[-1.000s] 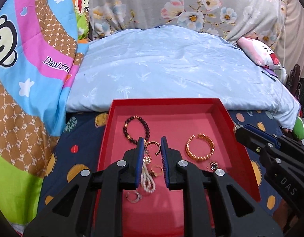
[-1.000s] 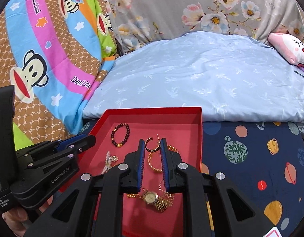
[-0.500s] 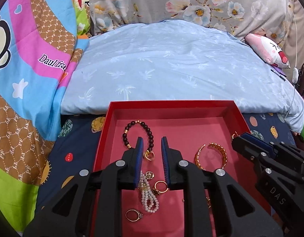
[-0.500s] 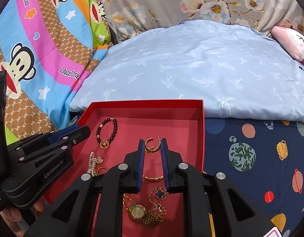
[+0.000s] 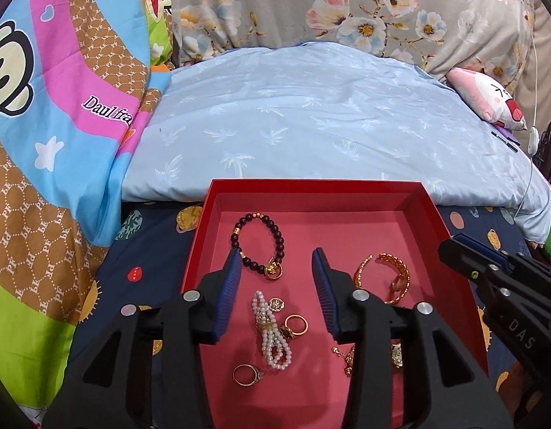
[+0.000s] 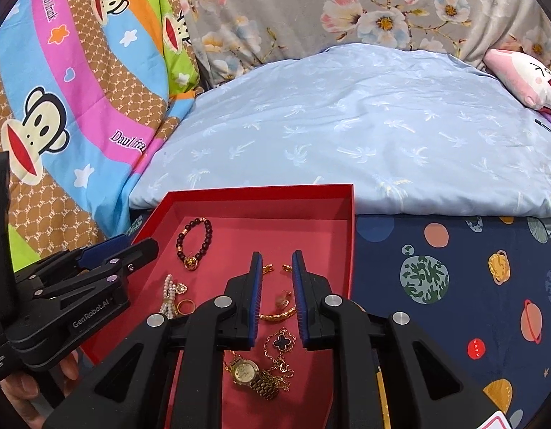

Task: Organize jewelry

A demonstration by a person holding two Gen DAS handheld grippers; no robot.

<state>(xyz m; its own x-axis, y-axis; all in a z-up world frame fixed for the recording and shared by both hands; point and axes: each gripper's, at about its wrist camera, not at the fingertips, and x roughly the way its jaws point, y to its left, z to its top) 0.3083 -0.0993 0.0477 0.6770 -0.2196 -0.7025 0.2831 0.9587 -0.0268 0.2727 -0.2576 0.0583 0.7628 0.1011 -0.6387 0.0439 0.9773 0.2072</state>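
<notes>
A red tray (image 5: 450, 257) (image 6: 348, 246) lies on the bed with jewelry in it. A dark bead bracelet (image 5: 261, 246) (image 6: 195, 246) lies at its far left. A pearl strand (image 5: 271, 332), gold rings (image 5: 295, 323) and a ring (image 5: 246, 375) lie nearer. A gold bangle (image 5: 386, 279) (image 6: 279, 316) lies right of them. A gold watch (image 6: 254, 379) and a clover chain (image 6: 280, 343) lie at the near edge. My left gripper (image 5: 277, 261) is open and empty above the pearls. My right gripper (image 6: 277, 262) is slightly open and empty over the bangle.
The tray sits on a navy planet-print sheet (image 6: 454, 286). A light blue quilt (image 5: 311, 125) rises behind it. A colourful monkey-print blanket (image 5: 43, 125) is on the left. A pink plush (image 5: 490, 103) lies at the far right.
My left gripper has opened wide and drawn back a little, with the hoop that was between its fingers now lying by the bead bracelet. My right gripper has stayed over the bangle.
</notes>
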